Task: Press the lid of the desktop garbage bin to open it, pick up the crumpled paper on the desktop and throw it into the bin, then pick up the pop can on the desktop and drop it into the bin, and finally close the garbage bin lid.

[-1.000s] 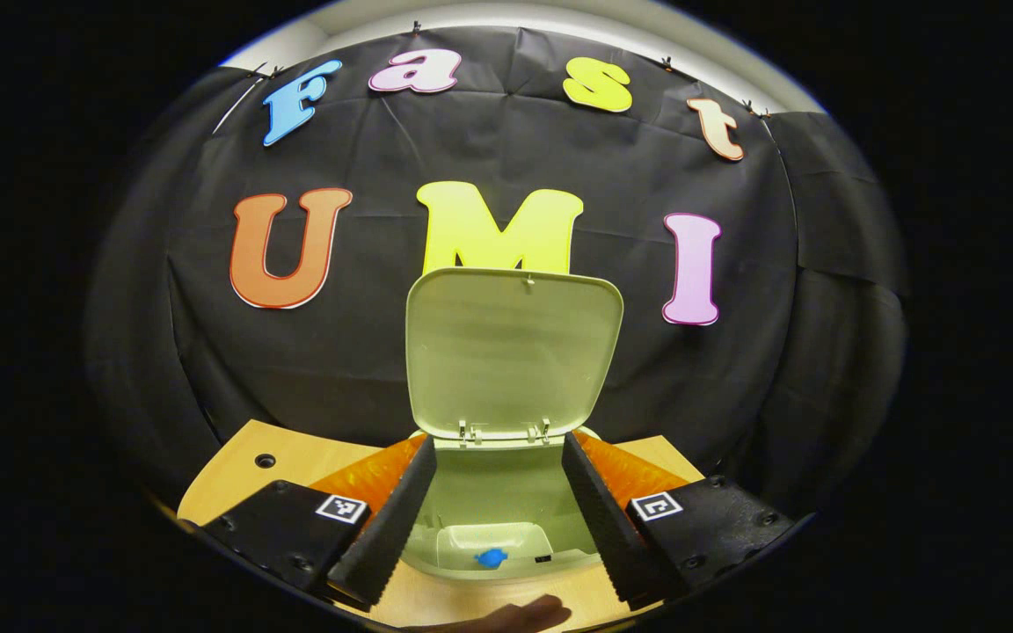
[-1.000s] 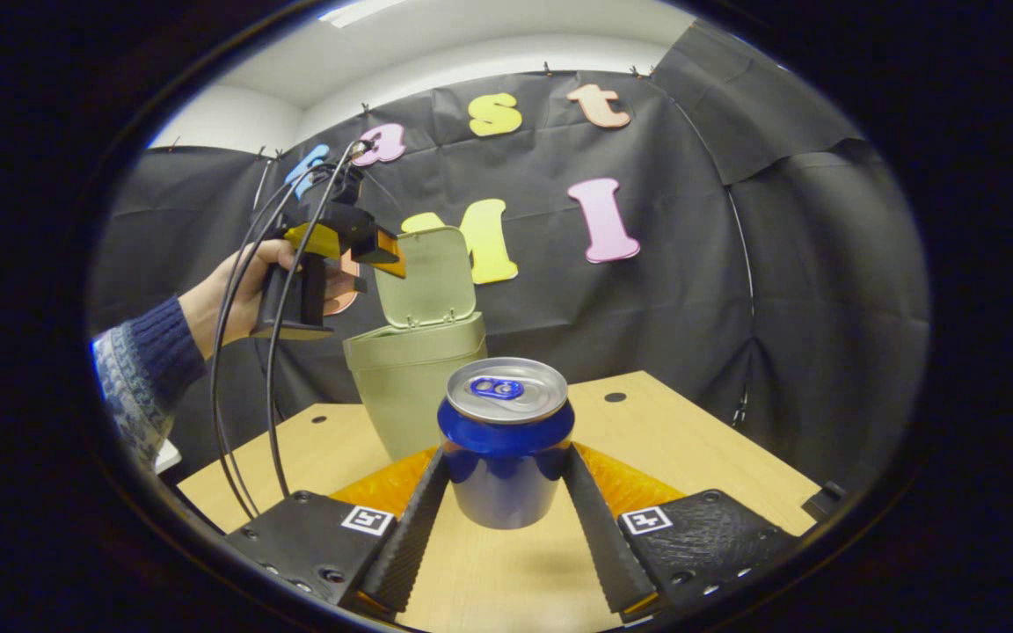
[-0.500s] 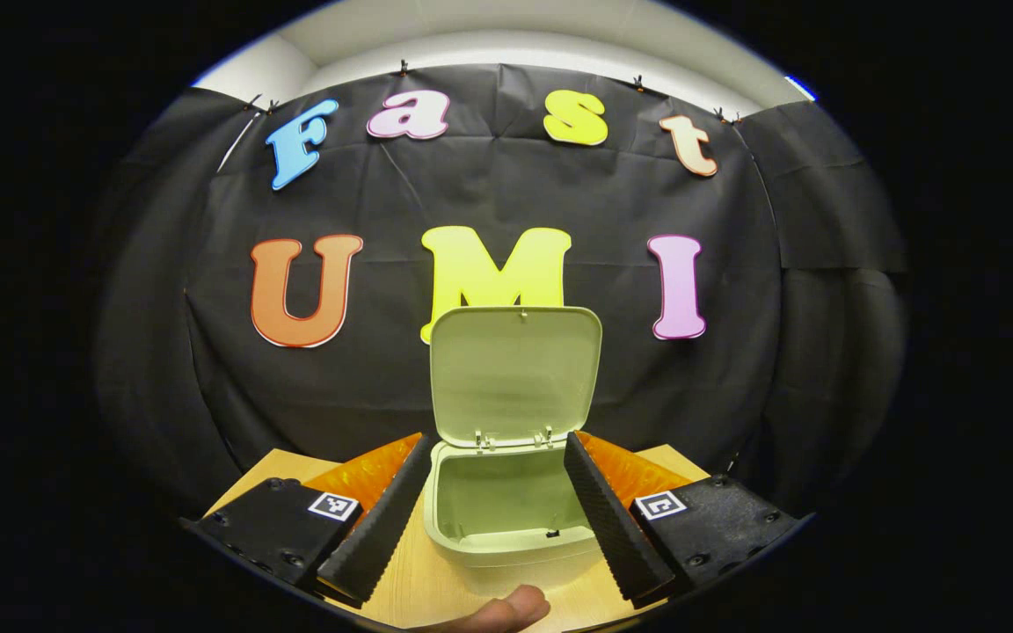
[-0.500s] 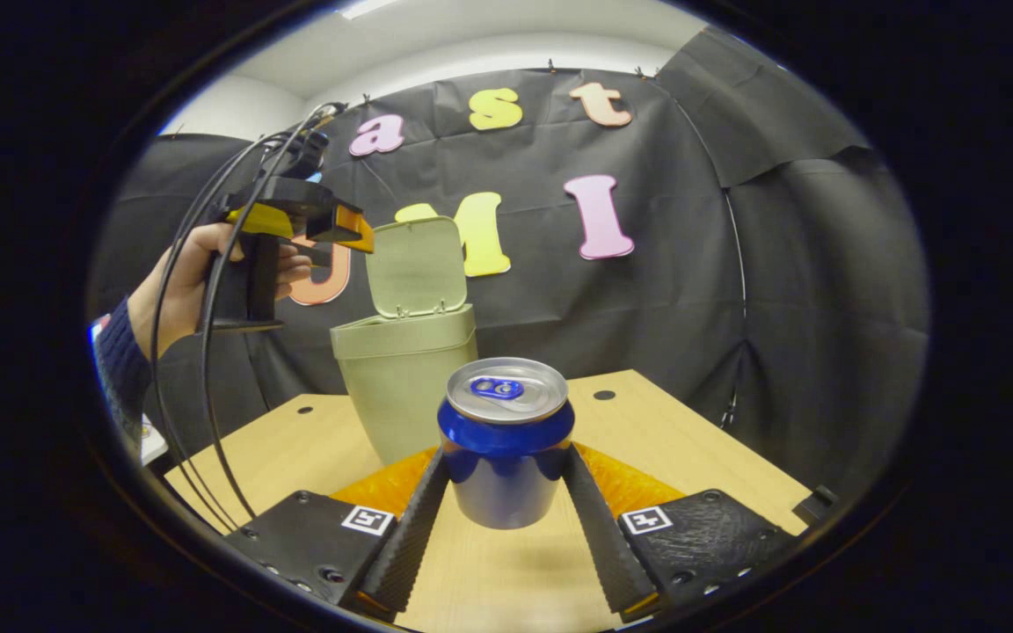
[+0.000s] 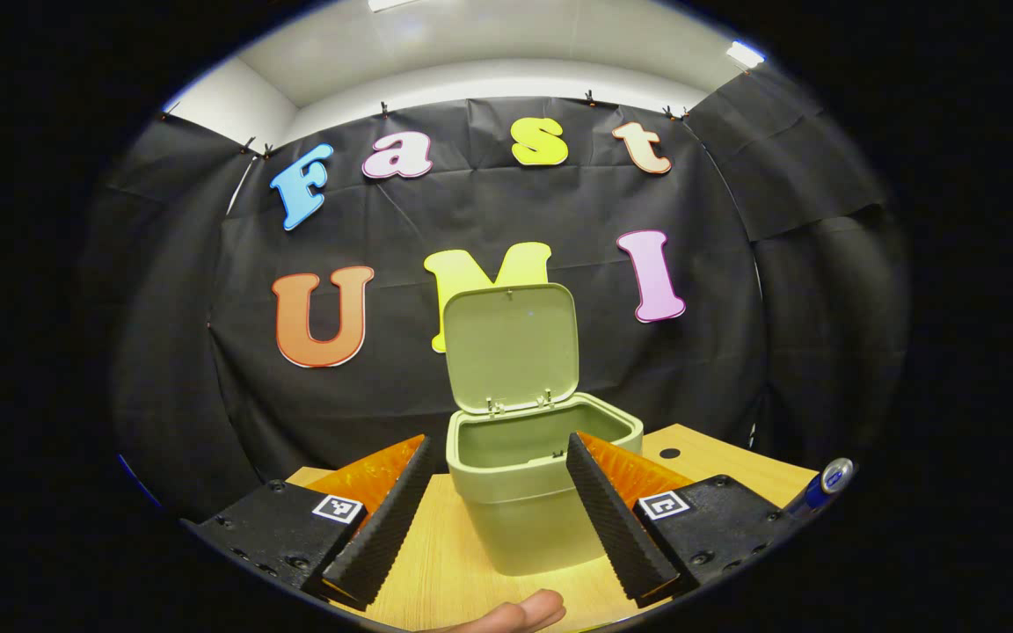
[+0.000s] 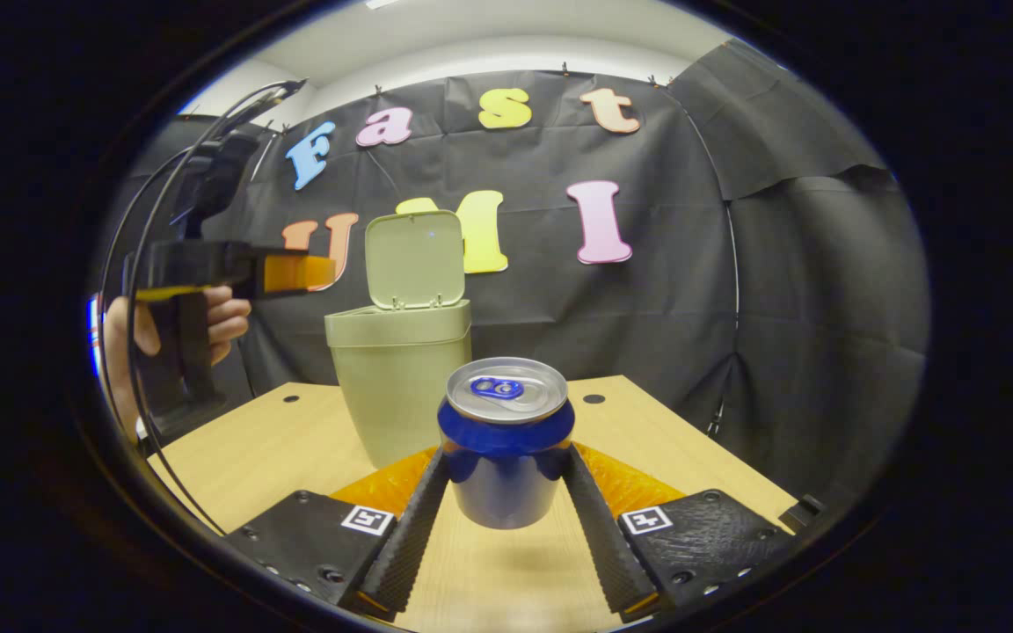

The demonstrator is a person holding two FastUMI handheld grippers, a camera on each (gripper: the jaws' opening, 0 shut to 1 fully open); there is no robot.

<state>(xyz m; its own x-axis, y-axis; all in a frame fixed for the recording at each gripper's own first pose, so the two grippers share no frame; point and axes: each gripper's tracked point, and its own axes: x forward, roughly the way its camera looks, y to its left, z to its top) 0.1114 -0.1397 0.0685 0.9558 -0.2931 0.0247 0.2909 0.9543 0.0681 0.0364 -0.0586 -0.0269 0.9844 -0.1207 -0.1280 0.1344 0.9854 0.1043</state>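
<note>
A pale green bin stands on the wooden table with its lid upright and open. My left gripper is open in front of the bin at about rim height, with nothing between its fingers. In the right gripper view, a blue pop can with a silver top sits between both fingers of my right gripper, which is shut on it. The can hangs a little above the table, its shadow below. The bin stands behind and left of the can, and the left gripper hovers to its left.
A hand holds the left gripper, cables arching above it. A fingertip shows at the bottom of the left gripper view. The tabletop has small round holes and ends at the black cloth wall. The can's top peeks in at far right.
My left gripper has drawn back and down from over the bin's mouth, so the bin now appears from the side. The right gripper has kept its hold on the can, barely moving.
</note>
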